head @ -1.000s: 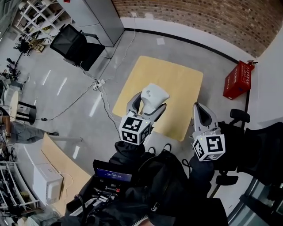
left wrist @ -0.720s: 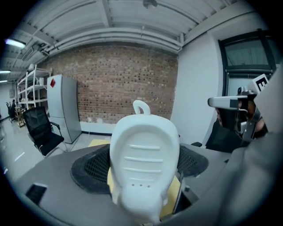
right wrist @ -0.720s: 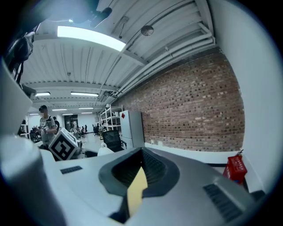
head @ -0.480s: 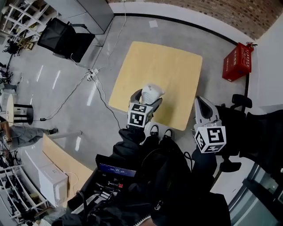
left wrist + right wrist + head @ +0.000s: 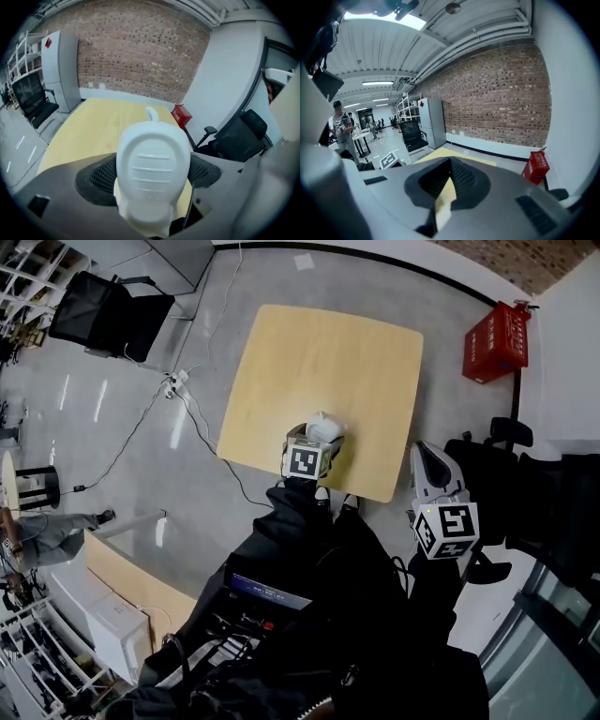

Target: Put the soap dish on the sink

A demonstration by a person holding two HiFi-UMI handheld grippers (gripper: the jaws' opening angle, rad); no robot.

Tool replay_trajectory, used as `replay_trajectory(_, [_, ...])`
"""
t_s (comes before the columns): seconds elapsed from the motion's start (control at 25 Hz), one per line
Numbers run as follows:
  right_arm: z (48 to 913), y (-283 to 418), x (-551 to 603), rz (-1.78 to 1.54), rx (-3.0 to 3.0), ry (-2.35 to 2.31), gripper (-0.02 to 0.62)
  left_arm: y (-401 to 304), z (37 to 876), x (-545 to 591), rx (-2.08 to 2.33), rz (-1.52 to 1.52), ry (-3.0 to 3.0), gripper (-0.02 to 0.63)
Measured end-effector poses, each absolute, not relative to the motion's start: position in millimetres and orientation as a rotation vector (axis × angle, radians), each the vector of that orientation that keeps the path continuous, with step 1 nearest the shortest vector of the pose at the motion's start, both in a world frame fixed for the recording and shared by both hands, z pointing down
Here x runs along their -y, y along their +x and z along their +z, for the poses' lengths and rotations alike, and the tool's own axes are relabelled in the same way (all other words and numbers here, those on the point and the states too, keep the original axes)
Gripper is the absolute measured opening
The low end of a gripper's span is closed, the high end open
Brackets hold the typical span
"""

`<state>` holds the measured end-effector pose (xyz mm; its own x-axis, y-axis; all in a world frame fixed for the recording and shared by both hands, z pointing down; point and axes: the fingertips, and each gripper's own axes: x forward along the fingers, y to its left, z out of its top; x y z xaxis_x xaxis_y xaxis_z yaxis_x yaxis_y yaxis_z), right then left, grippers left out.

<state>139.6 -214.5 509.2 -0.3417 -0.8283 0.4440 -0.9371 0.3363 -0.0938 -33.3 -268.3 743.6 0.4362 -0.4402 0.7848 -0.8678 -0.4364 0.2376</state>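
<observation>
The white soap dish [image 5: 324, 425] is clamped between the jaws of my left gripper [image 5: 322, 440], above the near edge of the yellow wooden table [image 5: 319, 343]. In the left gripper view the soap dish [image 5: 152, 154] fills the middle, ribbed face up, and my left gripper [image 5: 150, 182] is shut on its sides, with the table [image 5: 93, 131] beyond. My right gripper [image 5: 427, 463] hangs off the table's near right corner, shut with nothing in it. In the right gripper view the right gripper [image 5: 449, 186] leaves only a thin slit. No sink is in view.
A red box [image 5: 497, 329] stands on the floor by the wall at the far right. A black chair [image 5: 103, 310] sits at the far left, and a cable with a power strip [image 5: 173, 385] runs along the table's left side. Another black chair [image 5: 511, 488] is by my right gripper.
My left gripper has carried the soap dish forward and now holds it over the table's near edge. The right gripper has barely moved.
</observation>
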Motion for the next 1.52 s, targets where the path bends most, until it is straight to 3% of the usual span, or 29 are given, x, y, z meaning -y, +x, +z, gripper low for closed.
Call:
replay_trajectory(0.6, [541, 151, 227, 0.567, 2.21, 1.566, 0.005, -32, 830, 269, 1.052, 1.035, 1.826, 0.454])
replay_trajectory(1.52, [553, 146, 234, 0.592, 2.215, 1.536, 0.005, -35, 851, 253, 0.99, 1.189, 1.815, 0.454])
